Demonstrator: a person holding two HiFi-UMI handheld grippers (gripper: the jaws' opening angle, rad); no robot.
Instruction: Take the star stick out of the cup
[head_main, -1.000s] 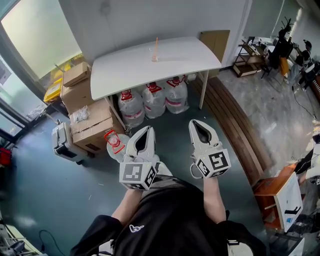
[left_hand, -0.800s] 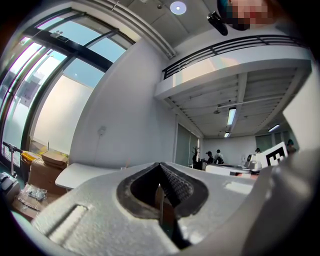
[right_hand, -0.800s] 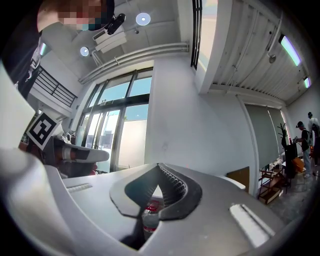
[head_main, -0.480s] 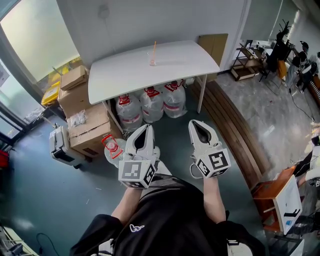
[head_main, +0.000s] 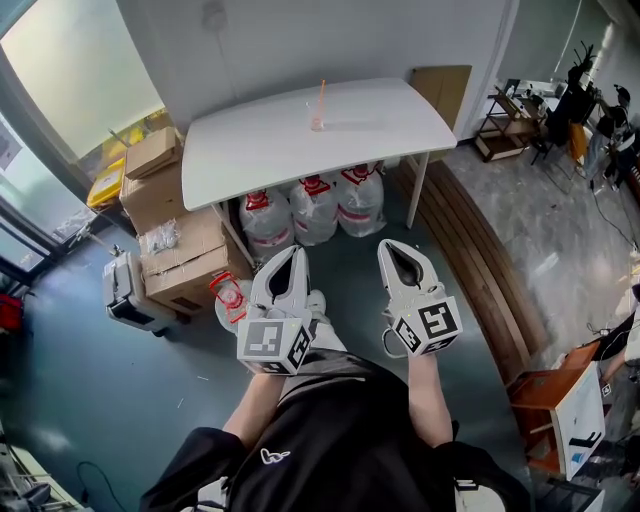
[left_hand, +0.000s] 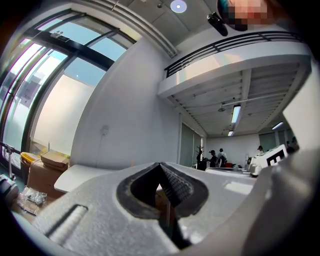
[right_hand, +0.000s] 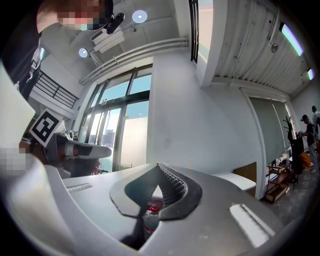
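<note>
Left gripper (head_main: 291, 257) and right gripper (head_main: 390, 249) are closed, empty, at waist height. The orange star stick (head_main: 321, 94) stands in a clear cup (head_main: 317, 119) on the white counter (head_main: 250, 145), well apart. Likely next: approach, open, pinch the stick.

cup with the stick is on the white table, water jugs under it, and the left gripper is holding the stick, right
Not quite: the left gripper is shut on nothing, well short of the white table, and the stick stands in the cup. The head view shows this. The rest is right: the cup is on that table, with water jugs under it.
</note>
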